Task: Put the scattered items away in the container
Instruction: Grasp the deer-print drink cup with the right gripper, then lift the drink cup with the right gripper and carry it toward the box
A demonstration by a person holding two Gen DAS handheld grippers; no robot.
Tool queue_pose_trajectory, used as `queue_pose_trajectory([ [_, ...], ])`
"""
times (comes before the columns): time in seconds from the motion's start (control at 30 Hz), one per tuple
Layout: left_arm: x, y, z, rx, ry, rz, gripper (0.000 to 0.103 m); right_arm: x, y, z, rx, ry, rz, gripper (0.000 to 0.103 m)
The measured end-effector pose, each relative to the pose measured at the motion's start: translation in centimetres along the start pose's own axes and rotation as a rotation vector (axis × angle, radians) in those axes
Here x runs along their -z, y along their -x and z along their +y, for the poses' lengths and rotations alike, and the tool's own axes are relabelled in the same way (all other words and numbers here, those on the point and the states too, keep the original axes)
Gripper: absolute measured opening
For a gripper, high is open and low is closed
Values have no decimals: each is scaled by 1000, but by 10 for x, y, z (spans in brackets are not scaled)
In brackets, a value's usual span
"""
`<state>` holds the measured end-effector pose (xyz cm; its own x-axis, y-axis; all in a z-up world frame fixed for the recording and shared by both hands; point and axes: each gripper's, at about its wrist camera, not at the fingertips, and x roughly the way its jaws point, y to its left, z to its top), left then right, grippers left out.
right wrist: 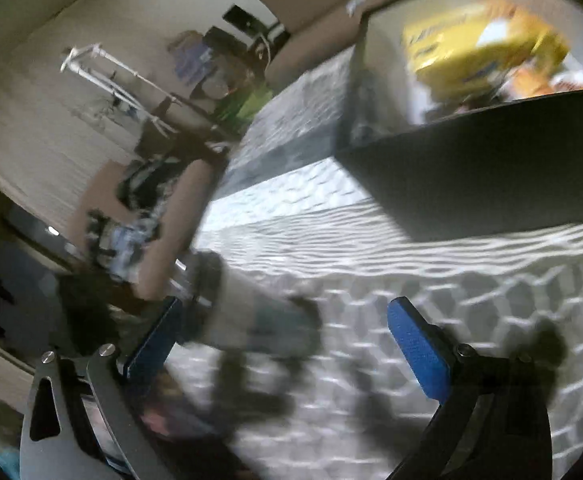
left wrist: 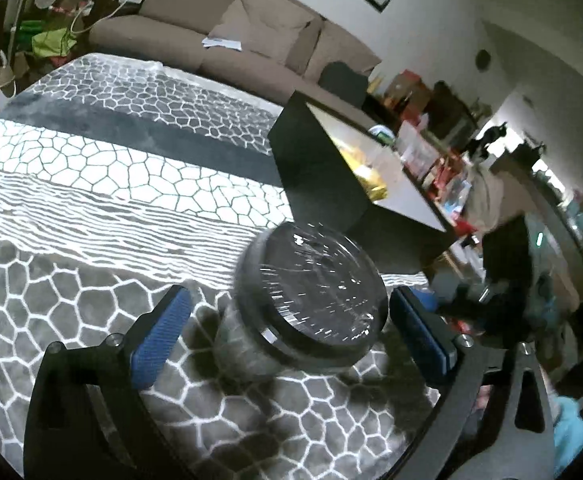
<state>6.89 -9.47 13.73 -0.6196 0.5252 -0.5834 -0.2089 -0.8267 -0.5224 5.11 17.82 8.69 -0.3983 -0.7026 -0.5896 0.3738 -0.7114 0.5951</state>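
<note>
Black-lidded jar point(left wrist: 303, 304) before black box point(left wrist: 323, 176) holding packets.

The rug point(left wrist: 103, 168) is grey and white with a honeycomb pattern and one dark grey band. The container point(left wrist: 315, 176) is black outside, pale inside. The jar point(left wrist: 307, 300) has a black lid. Both grippers' pads point(left wrist: 159, 336) are blue. The sofa point(left wrist: 219, 28) is brown, and a packet point(right wrist: 479, 48) in the container is yellow.

Left gripper point(left wrist: 289, 330) angled downward, blue pads point(left wrist: 159, 334) spread wide, touching nothing. Right gripper point(right wrist: 287, 340) tilted down likewise, jaws wide apart, empty.
</note>
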Motion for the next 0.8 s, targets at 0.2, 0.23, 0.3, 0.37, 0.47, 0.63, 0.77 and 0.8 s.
queue_pose_trajectory([
  [0.2, 2, 16, 6, 102, -132, 84, 101, 36, -14, 52, 17, 418, 30, 103],
  [0.23, 2, 14, 4, 97, -171, 107, 101, 42, -20, 65, 24, 516, 49, 103],
  [0.3, 6, 10, -4, 75, -272, 151, 101, 47, -27, 76, 32, 609, 75, 103],
  [0.37, 13, 3, -13, 47, -371, 183, 101, 40, -29, 83, -7, 616, 86, 103],
  [0.47, 27, -13, -16, 52, -425, 229, 101, 23, -32, 85, -55, 571, 83, 103],
  [0.63, 37, -31, -10, 51, -426, 181, 101, 6, -51, 98, -77, 573, 123, 103],
  [0.77, 41, -43, -5, 67, -391, 164, 100, 4, -67, 105, -73, 597, 153, 103],
  [0.8, 43, -45, -3, 64, -390, 166, 100, 5, -71, 105, -71, 600, 157, 103],
])
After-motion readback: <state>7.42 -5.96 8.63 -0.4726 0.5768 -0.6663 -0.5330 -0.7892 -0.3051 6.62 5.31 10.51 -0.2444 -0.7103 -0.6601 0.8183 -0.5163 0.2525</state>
